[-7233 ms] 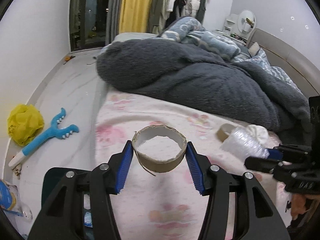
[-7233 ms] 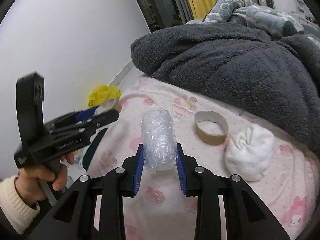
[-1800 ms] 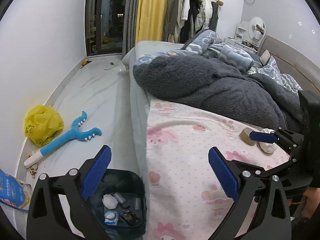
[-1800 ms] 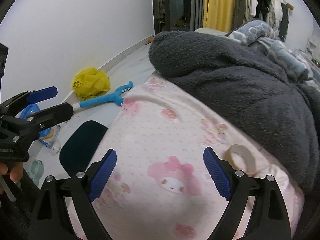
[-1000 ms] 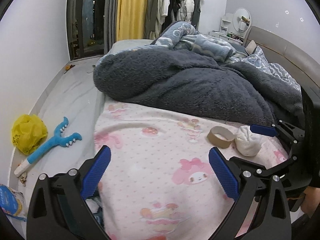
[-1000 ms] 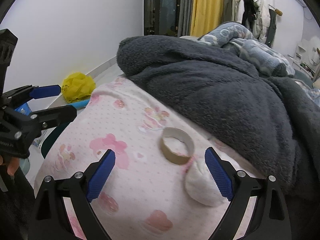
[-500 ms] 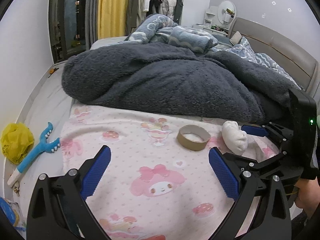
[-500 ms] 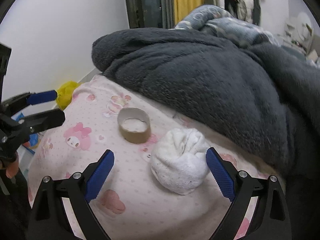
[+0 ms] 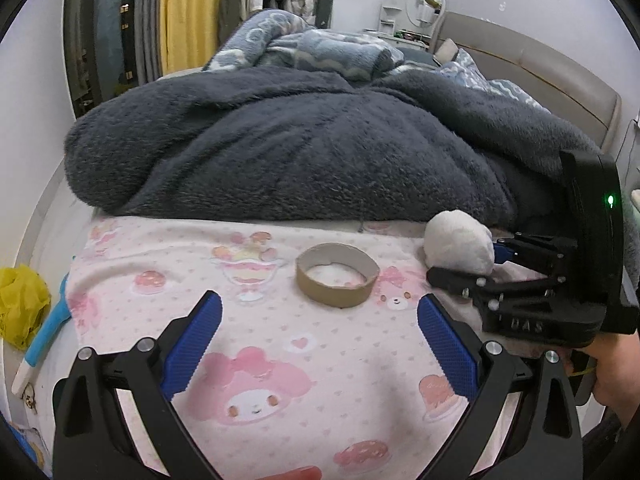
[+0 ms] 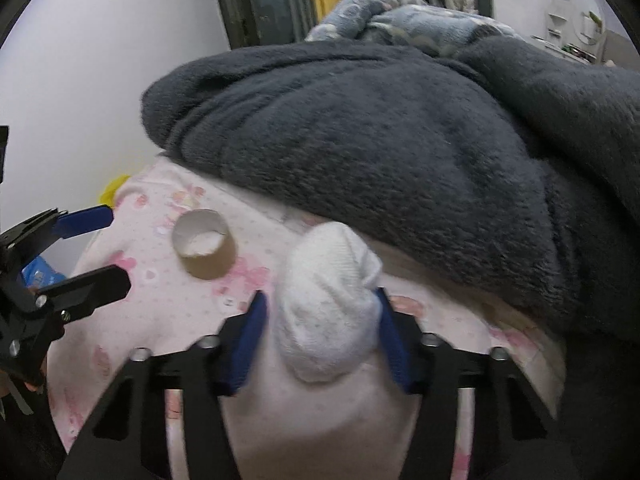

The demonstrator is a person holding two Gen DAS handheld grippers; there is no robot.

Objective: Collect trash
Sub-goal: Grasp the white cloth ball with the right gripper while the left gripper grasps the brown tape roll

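A brown cardboard tape ring (image 9: 337, 279) lies on the pink cartoon bedsheet (image 9: 256, 360), just ahead of my open, empty left gripper (image 9: 316, 340). The ring also shows in the right wrist view (image 10: 205, 244). A white balled-up sock (image 10: 328, 312) lies to the ring's right, by the grey blanket's edge. My right gripper (image 10: 320, 336) has closed in around the sock, with a blue pad at each side; the right pad touches it. The sock (image 9: 458, 246) and right gripper (image 9: 500, 272) also show in the left wrist view.
A thick dark grey blanket (image 9: 304, 152) covers the bed behind the sheet. On the floor at left lie a yellow bag (image 9: 20, 304) and a blue-handled tool (image 9: 44, 336). A padded headboard (image 9: 560, 68) stands at the far right.
Both grippers moved forward over the bed. The right gripper's jaws narrowed from wide open to close around the white sock. The left gripper came nearer the cardboard ring and stayed open.
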